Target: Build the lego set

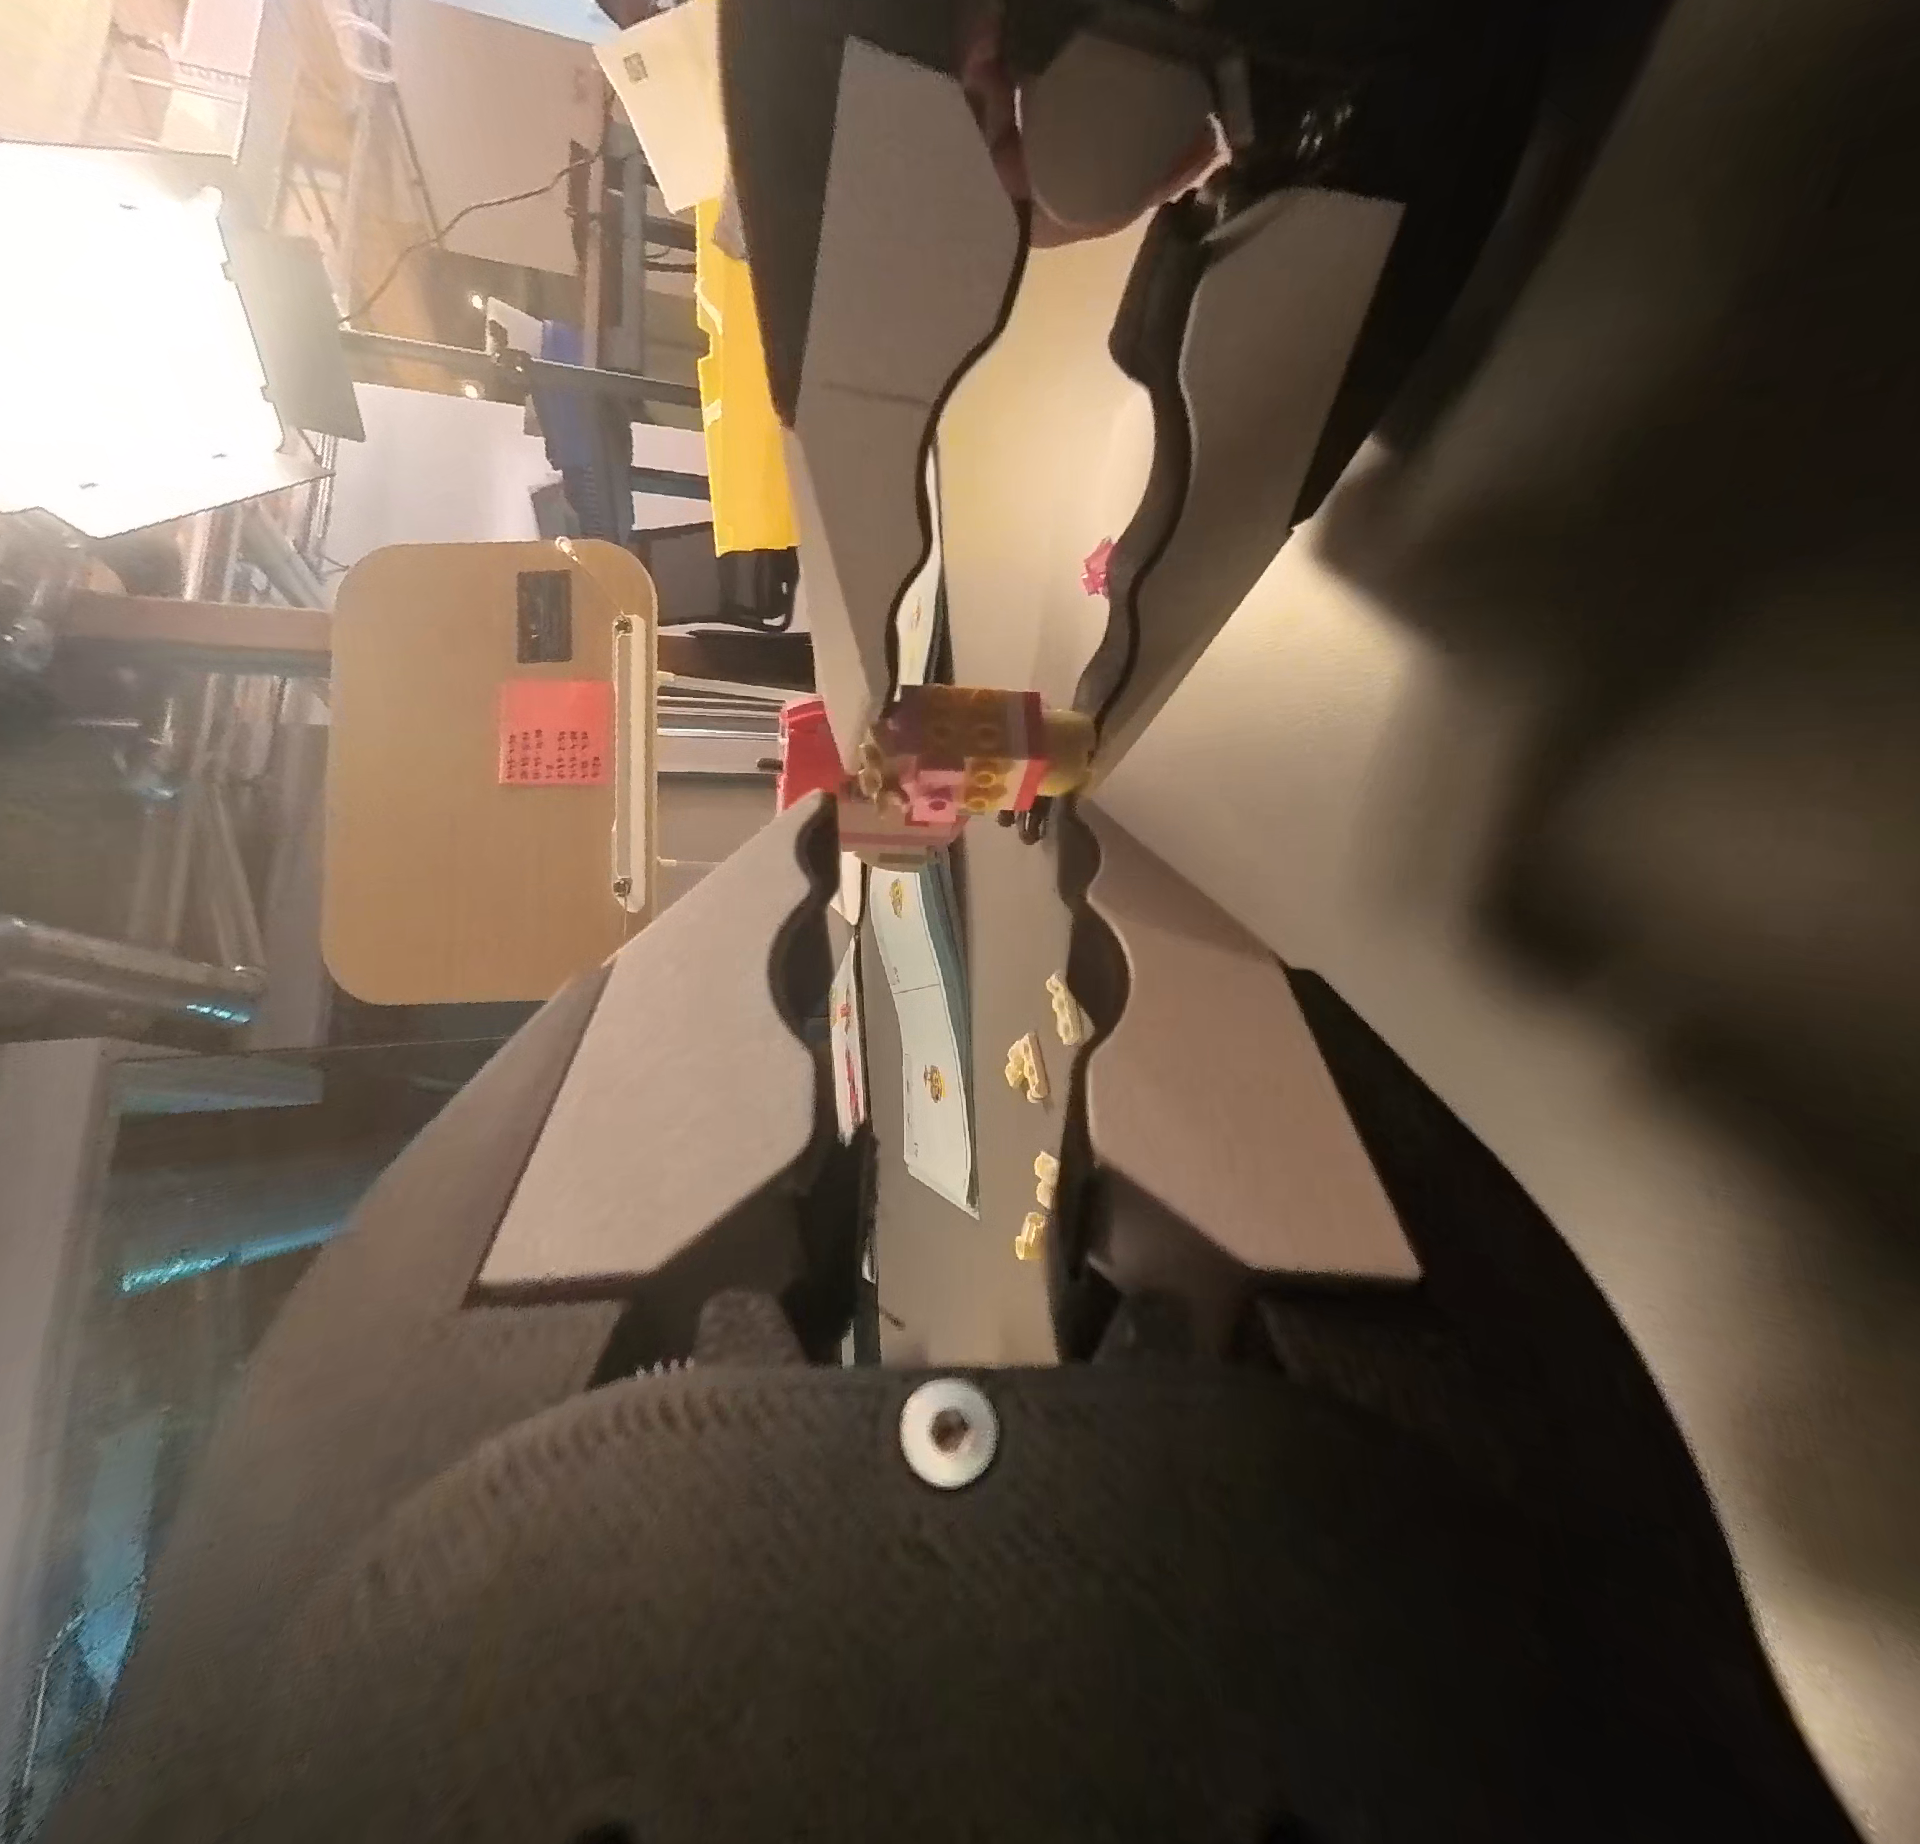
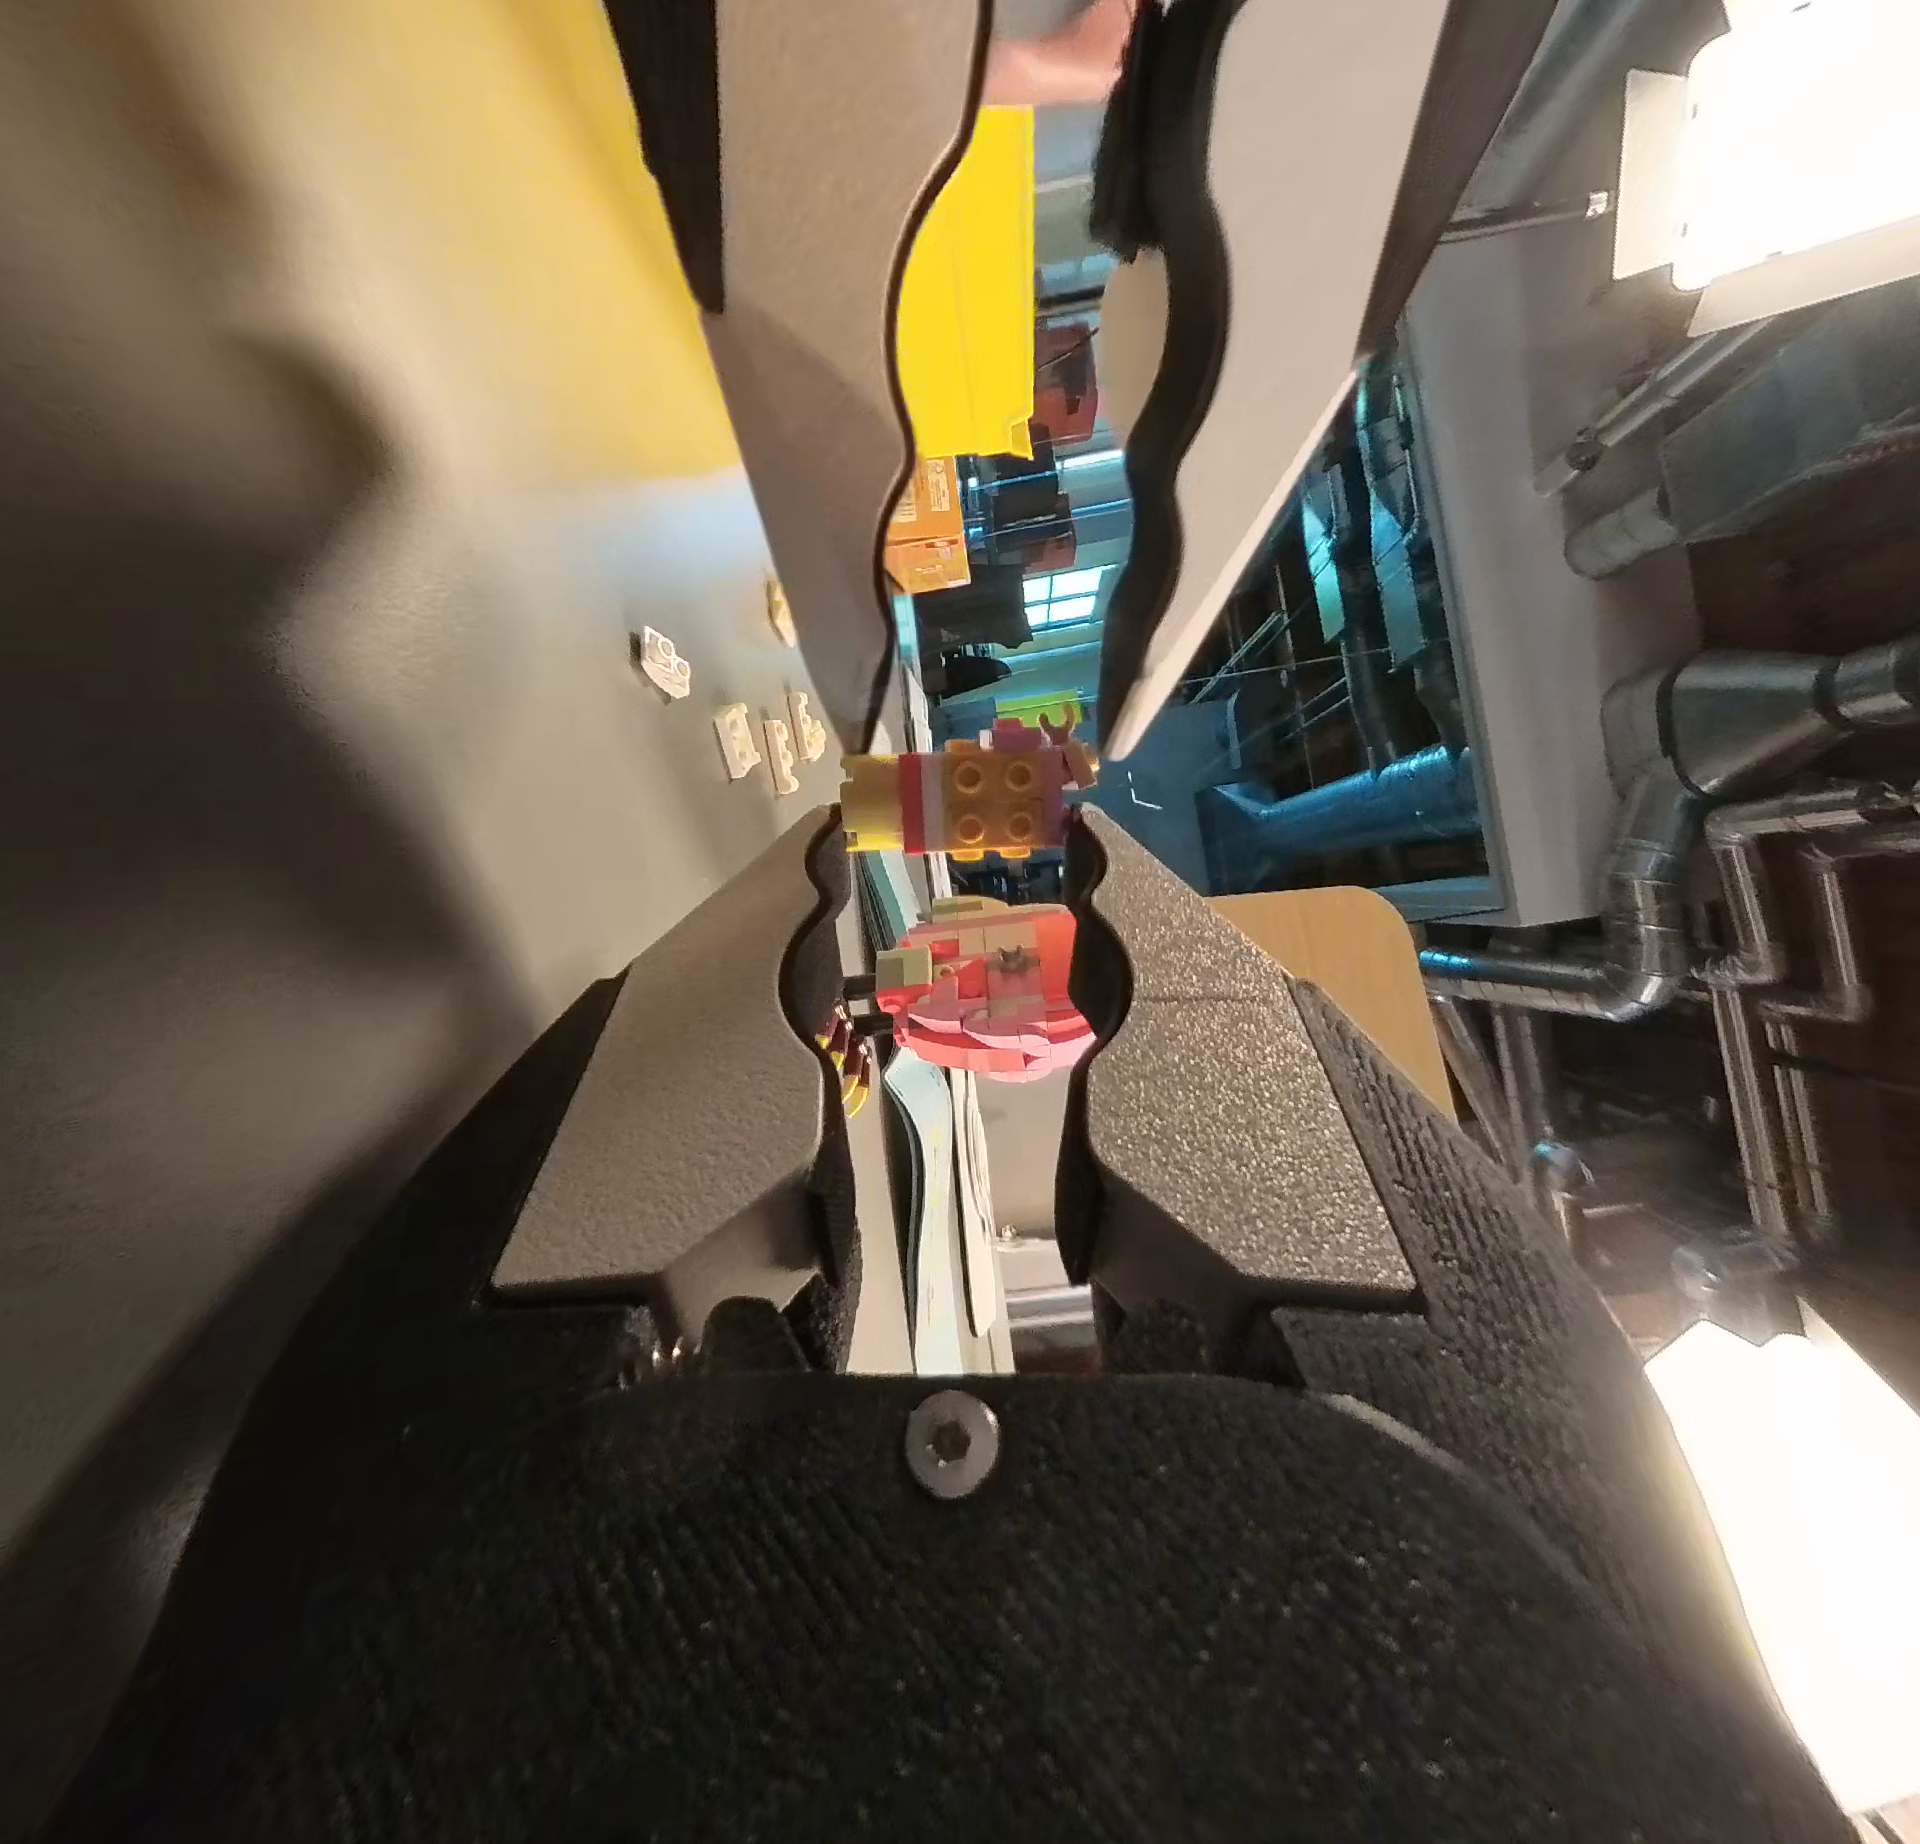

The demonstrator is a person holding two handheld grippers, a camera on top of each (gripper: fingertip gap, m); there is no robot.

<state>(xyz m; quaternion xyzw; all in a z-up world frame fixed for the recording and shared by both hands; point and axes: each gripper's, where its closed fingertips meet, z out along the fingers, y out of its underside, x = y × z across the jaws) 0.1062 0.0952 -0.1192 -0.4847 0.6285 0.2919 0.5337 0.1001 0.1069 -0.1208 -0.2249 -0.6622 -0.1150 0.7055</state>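
Right gripper [image 2: 956, 823] is narrowed onto the small brick assembly [image 2: 961, 805], pads at its yellow and purple ends, held clear of the table [image 2: 343, 506]. Left gripper [image 1: 951, 828] meets it tip to tip at a similar width; whether its pads press, cannot tell.

Risk: opposing pulls could snap studs apart or drop the piece.

Right wrist view alone shows the pink brick model [image 2: 987, 994] beyond its fingers. Left wrist view alone shows the instruction booklet [image 1: 925, 1015].

Two wrist cameras rolled sideways, each looking forward along its own fingers, facing one another at close range, sharing the brick model [image 1: 961, 755] [image 2: 961, 802], grey tabletop [image 1: 1299, 714] [image 2: 364, 599], yellow box [image 1: 743, 423] [image 2: 977, 267]
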